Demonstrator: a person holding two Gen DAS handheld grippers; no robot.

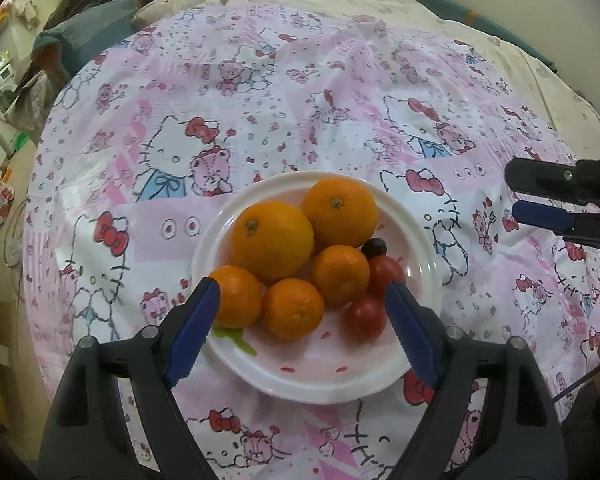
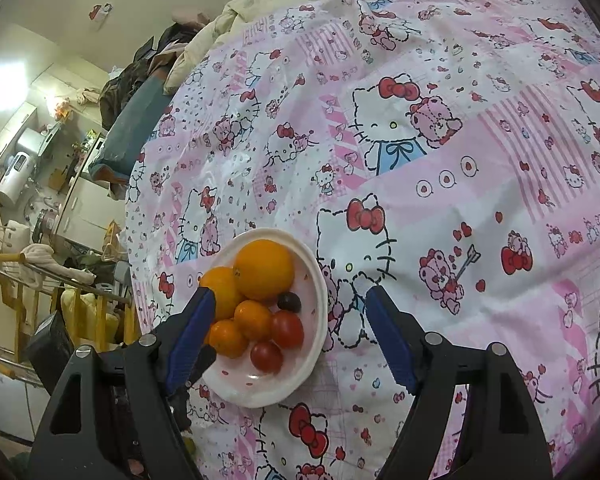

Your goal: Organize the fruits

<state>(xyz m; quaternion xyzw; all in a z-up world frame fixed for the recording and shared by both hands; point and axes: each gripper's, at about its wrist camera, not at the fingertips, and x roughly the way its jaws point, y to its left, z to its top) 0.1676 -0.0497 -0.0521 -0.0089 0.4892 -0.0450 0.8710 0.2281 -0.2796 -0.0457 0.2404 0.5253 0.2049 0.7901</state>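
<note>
Eight fruits sit on the white plate (image 1: 420,364) on the bed: five oranges (image 1: 272,236), two tomatoes (image 1: 366,316), one grape (image 1: 374,246). Left tool (image 1: 300,312), jaws apart and empty, hovers right over them; right tool (image 2: 288,332), also apart, sits off beside.
</note>
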